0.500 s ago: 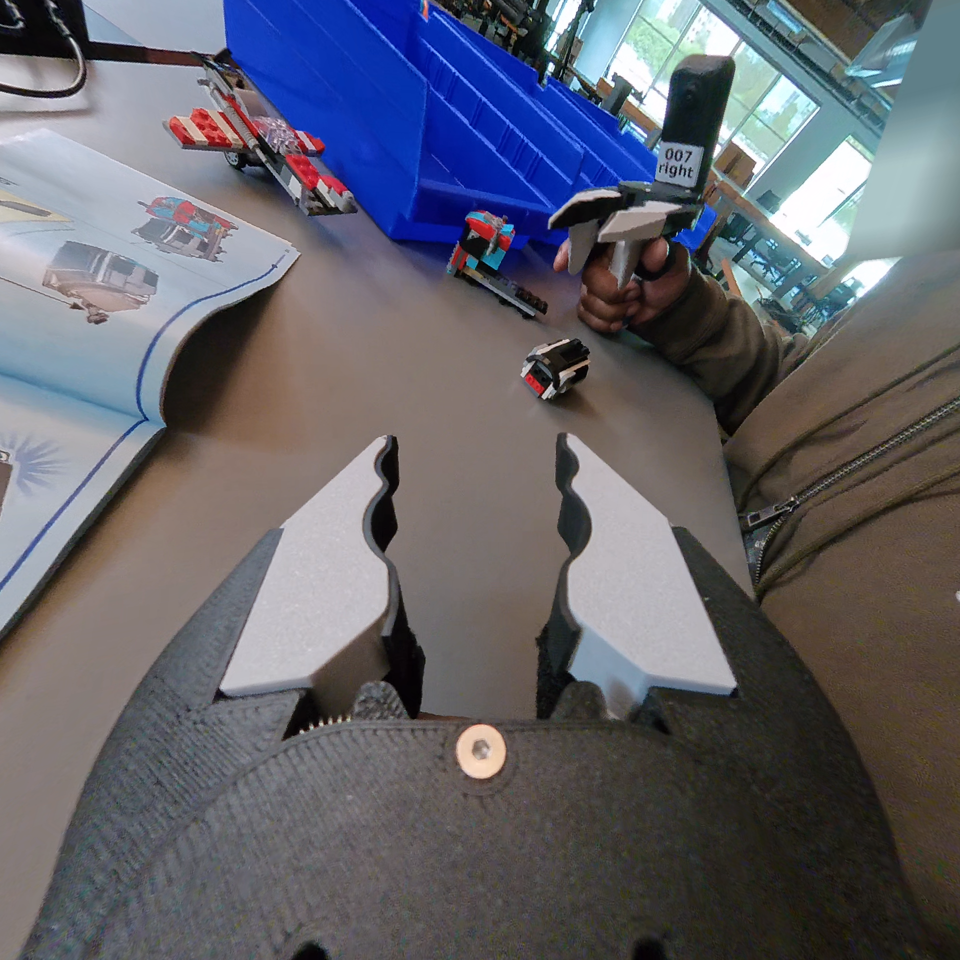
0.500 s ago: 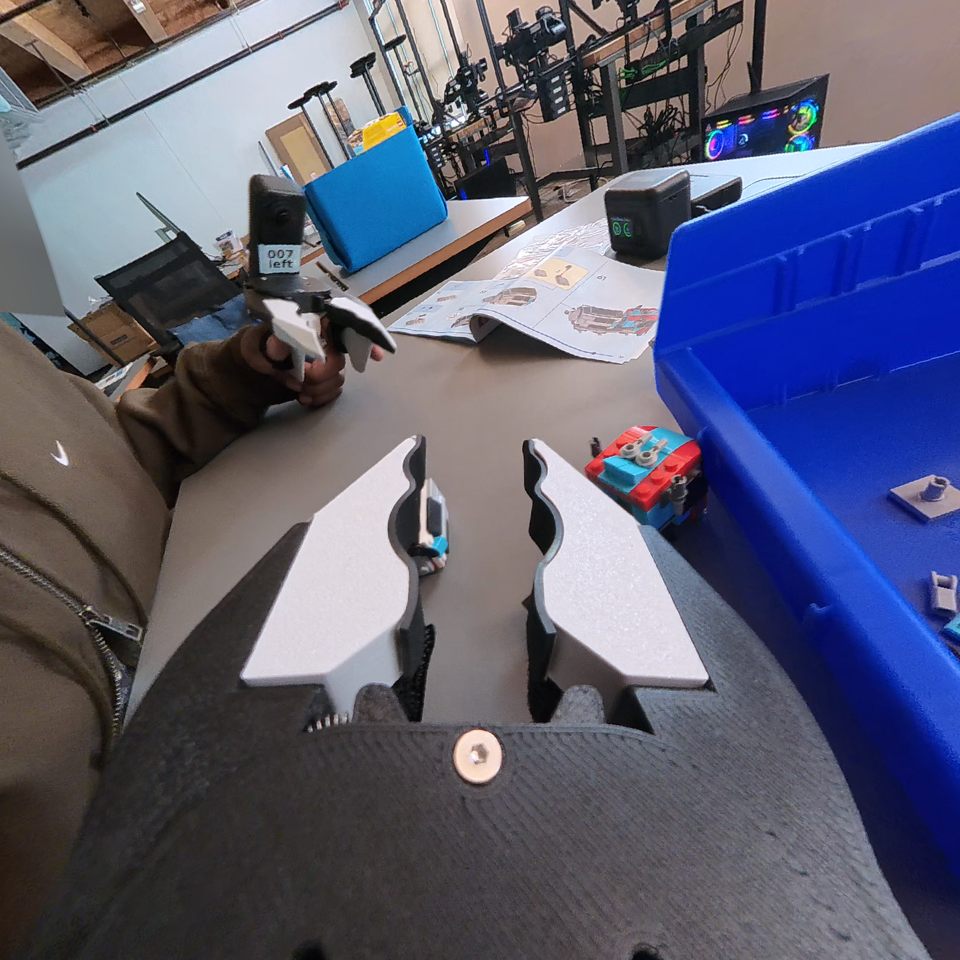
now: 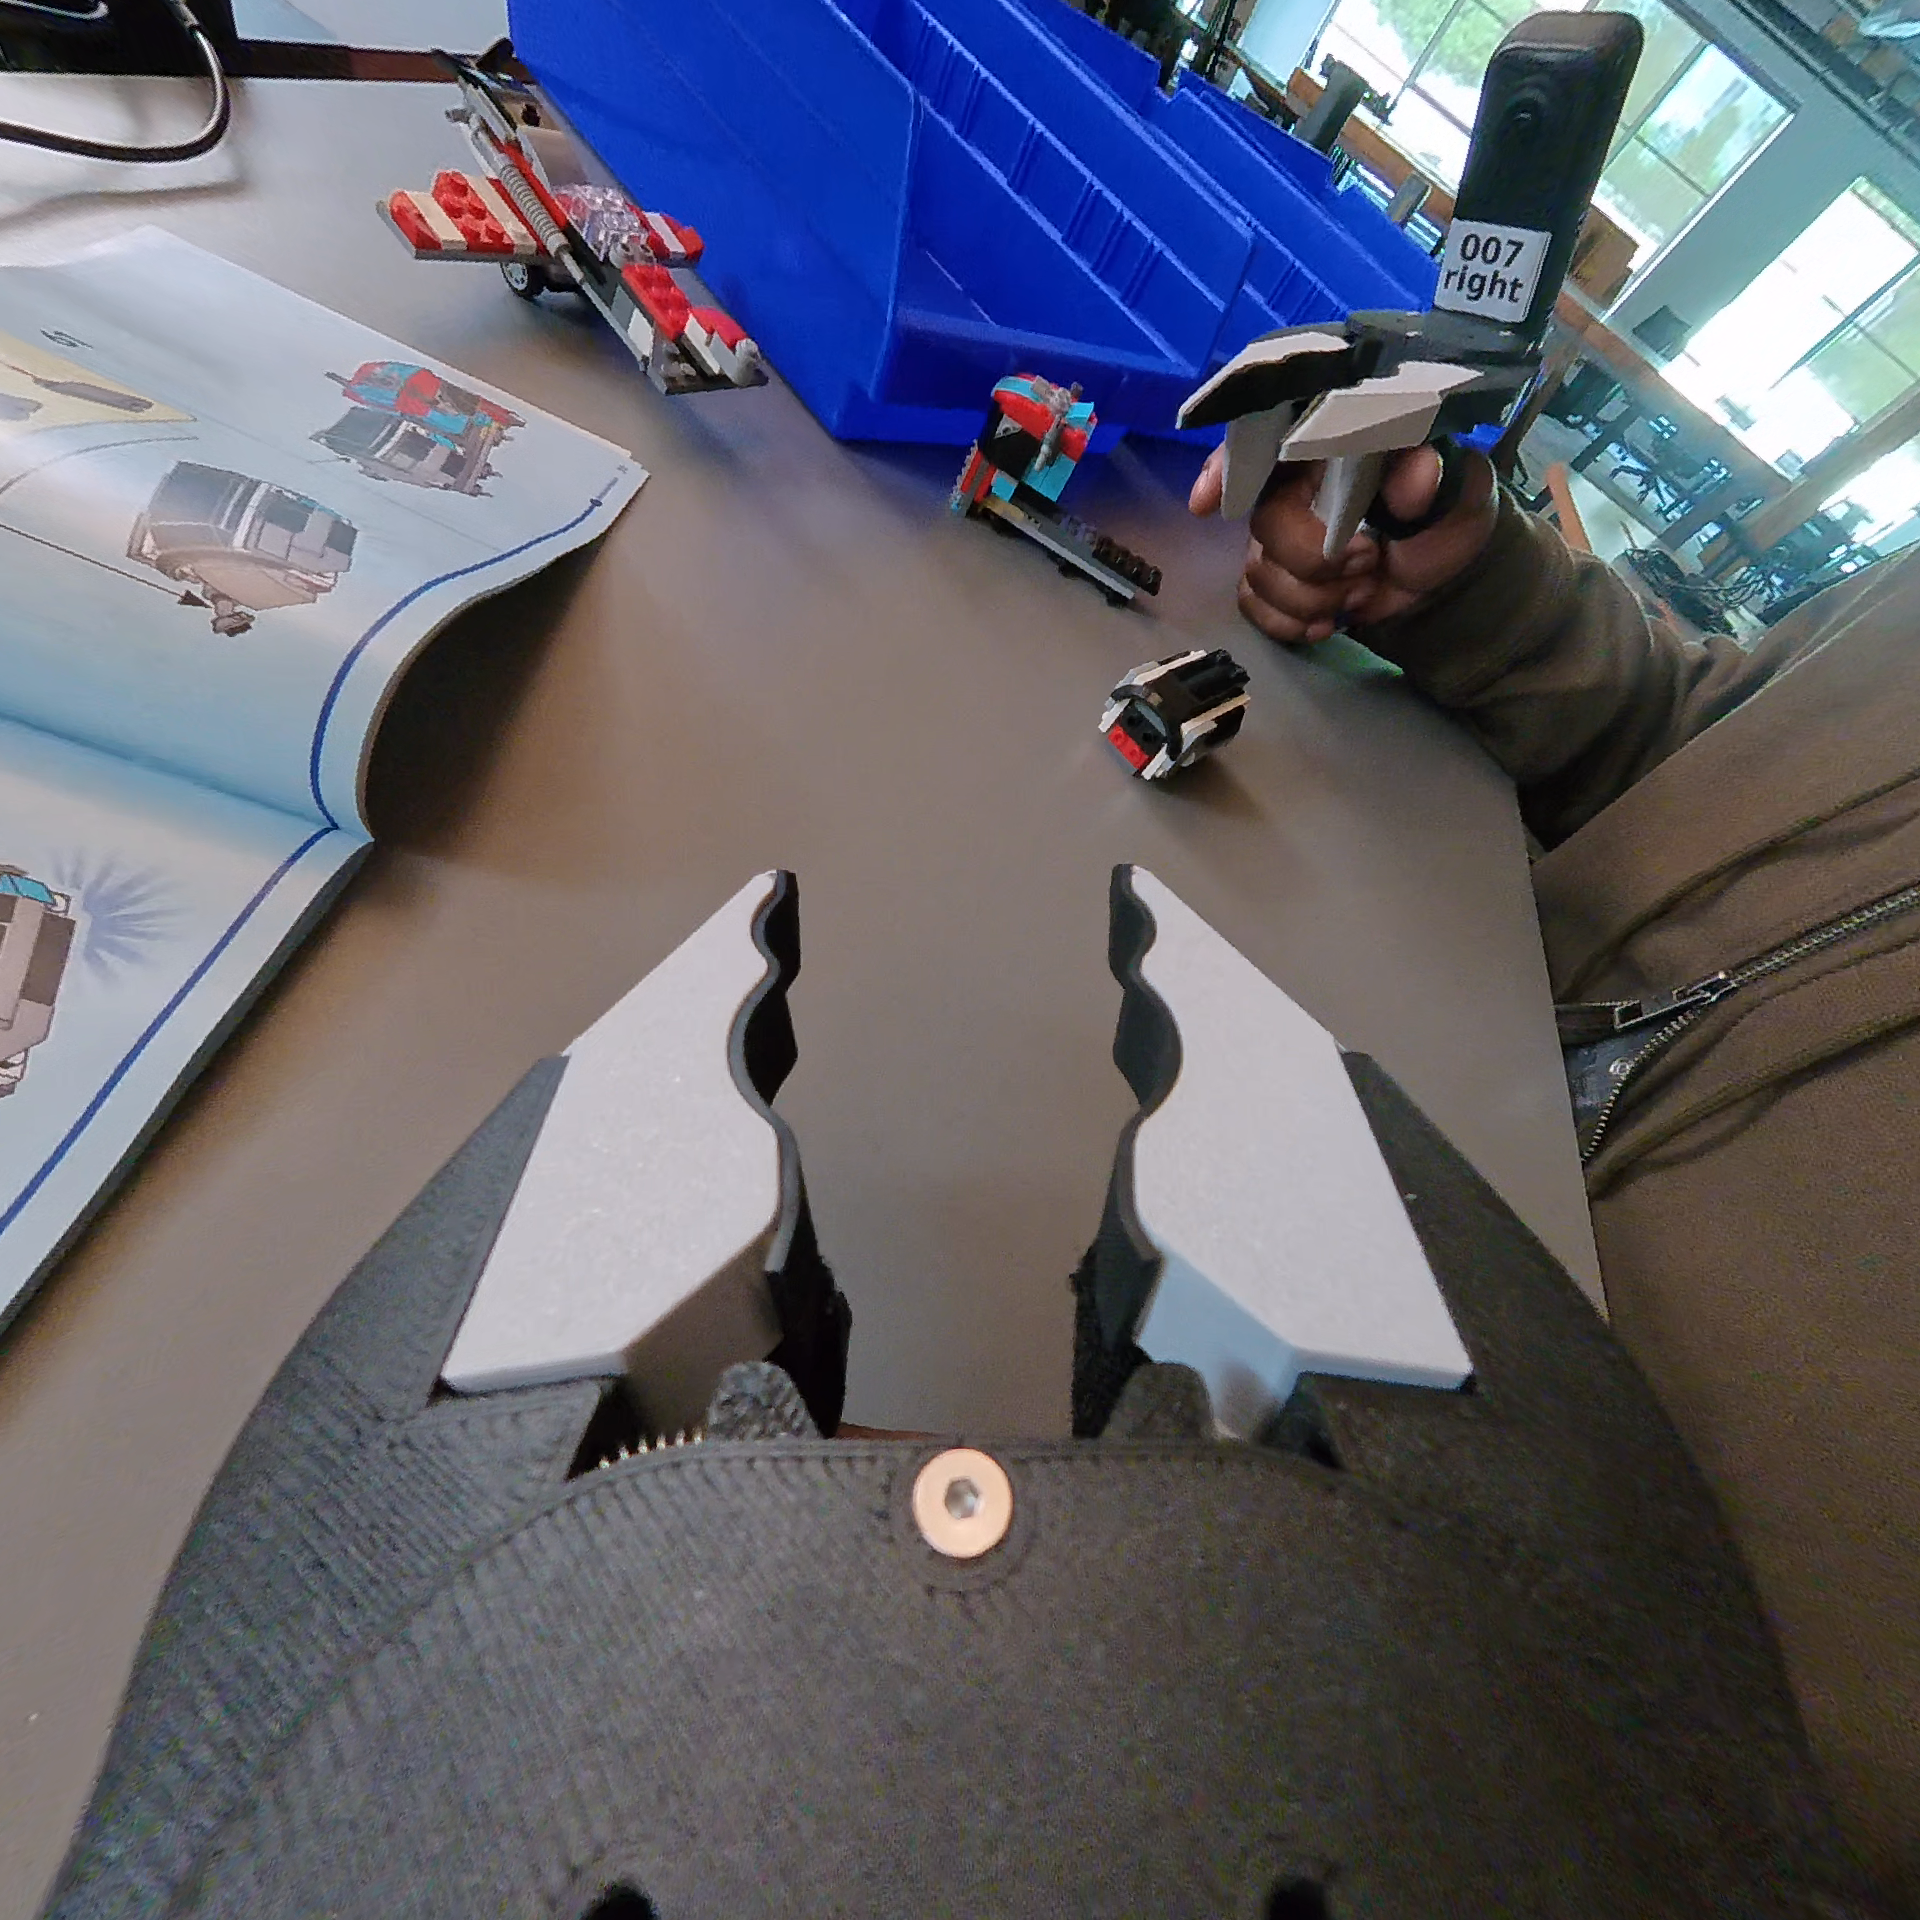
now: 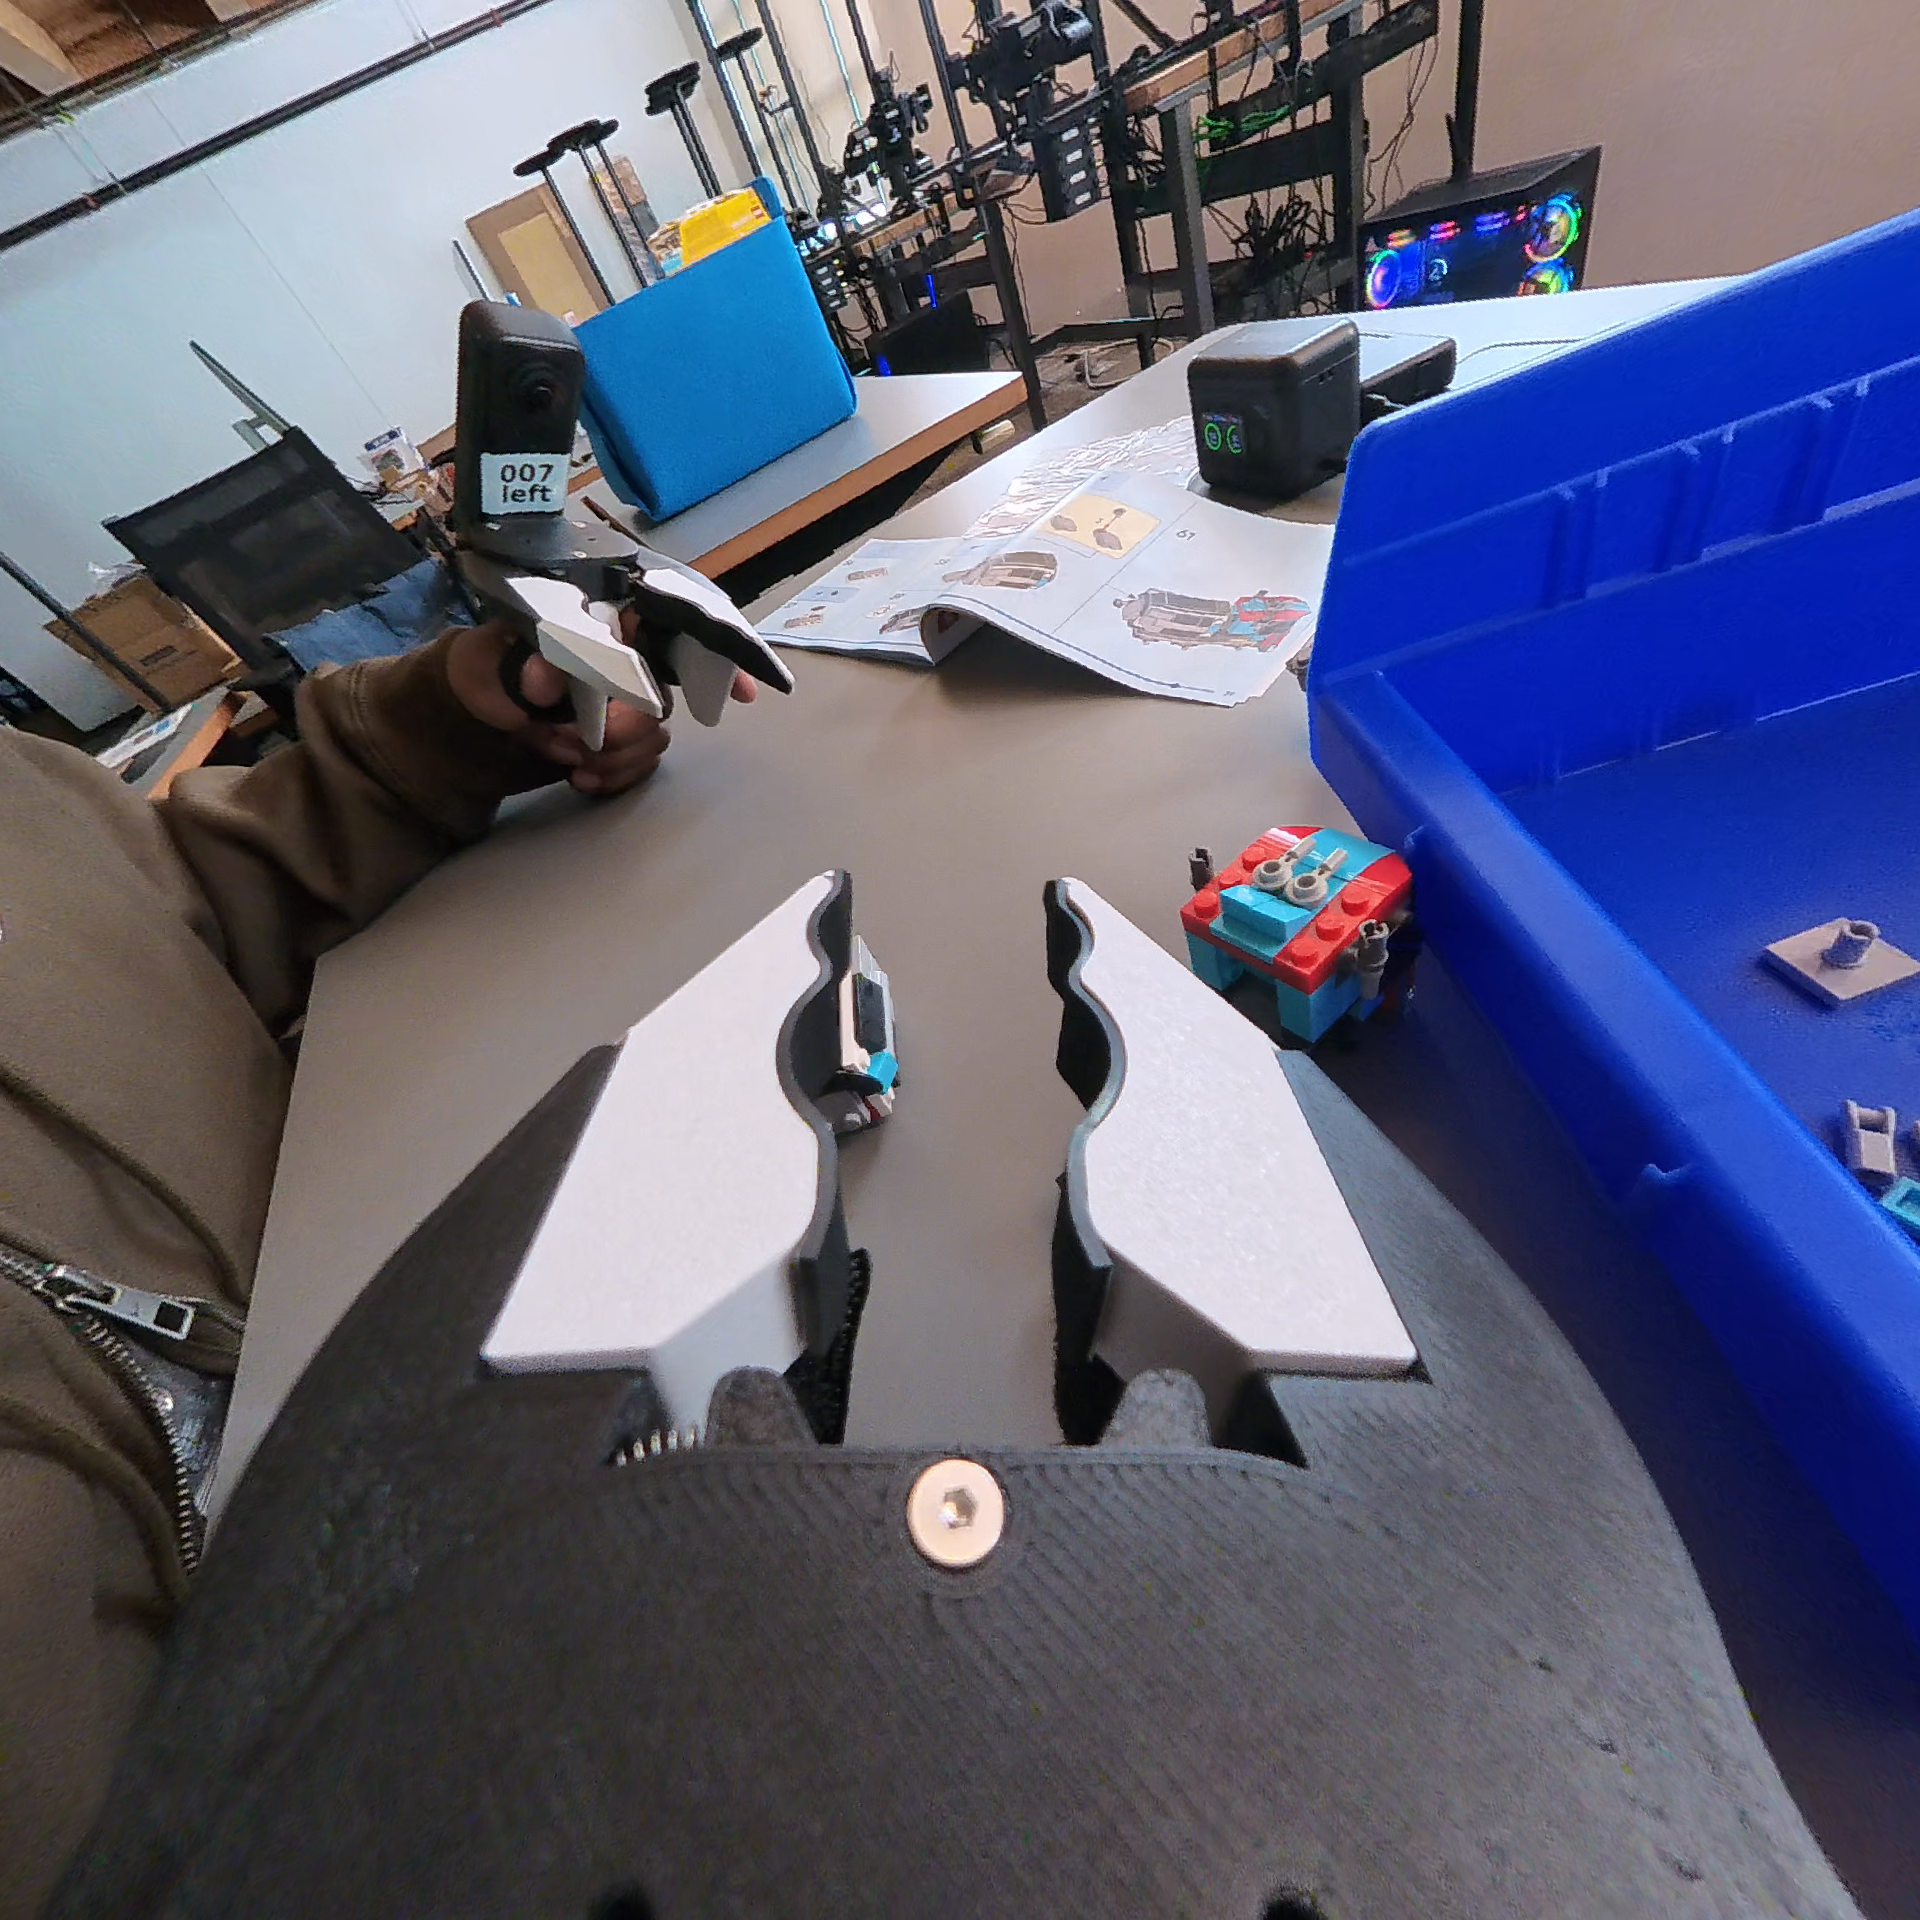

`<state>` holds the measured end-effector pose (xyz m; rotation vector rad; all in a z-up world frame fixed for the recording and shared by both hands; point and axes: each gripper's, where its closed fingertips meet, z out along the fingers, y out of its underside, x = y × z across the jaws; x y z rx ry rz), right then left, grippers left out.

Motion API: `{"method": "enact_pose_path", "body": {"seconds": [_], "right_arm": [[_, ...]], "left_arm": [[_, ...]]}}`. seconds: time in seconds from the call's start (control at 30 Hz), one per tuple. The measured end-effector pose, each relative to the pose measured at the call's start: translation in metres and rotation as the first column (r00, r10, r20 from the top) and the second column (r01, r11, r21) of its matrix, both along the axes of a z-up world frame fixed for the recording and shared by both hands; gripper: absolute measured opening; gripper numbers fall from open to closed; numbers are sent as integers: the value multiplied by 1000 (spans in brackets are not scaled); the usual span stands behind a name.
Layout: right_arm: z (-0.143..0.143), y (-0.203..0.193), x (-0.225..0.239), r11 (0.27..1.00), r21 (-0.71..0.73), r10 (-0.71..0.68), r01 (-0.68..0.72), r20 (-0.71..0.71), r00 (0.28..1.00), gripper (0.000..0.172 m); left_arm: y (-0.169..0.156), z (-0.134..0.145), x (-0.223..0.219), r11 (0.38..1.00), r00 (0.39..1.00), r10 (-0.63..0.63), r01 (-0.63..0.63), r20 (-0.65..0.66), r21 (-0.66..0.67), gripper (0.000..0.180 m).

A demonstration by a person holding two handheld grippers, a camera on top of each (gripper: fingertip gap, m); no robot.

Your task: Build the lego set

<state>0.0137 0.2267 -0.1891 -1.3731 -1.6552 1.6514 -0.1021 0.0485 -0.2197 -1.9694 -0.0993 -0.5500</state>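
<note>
My left gripper (image 3: 951, 883) is open and empty, low over the bare grey table (image 3: 883, 727). It also shows in the right wrist view (image 4: 717, 691), held in a hand. My right gripper (image 4: 945, 888) is open and holds nothing. A small black, white and red brick piece (image 3: 1174, 717) lies on the table under it. In the right wrist view this piece (image 4: 868, 1023) shows partly behind the left finger, not pressed by the pads. In the left wrist view the right gripper (image 3: 1221, 457) is raised above the table, beyond the piece.
A red and teal brick build (image 4: 1294, 925) stands against a big blue bin (image 4: 1558, 727) holding loose grey parts. An open instruction booklet (image 3: 208, 520) lies to the left. A red and white winged build (image 3: 582, 260) sits by the bin. A black box device (image 4: 1273, 416) stands farther off. Tip to tip, the grippers are about 20 cm apart.
Both grippers have stayed nearly still with jaws open. The small piece has not moved.
</note>
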Motion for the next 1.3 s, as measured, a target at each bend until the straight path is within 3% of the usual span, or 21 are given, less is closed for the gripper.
{"method": "enact_pose_path", "body": {"seconds": [1.03,1.3], "right_arm": [[0,7,-7,996,-87,-1,3,24,1000,39],[10,16,5,997,-60,-56,53,-46,997,38]], "left_arm": [[-3,-11,8,998,992,-3,-5,-123,-61,61],[0,-4,1,1000,999,0,-1,-34,-21,60]]}}
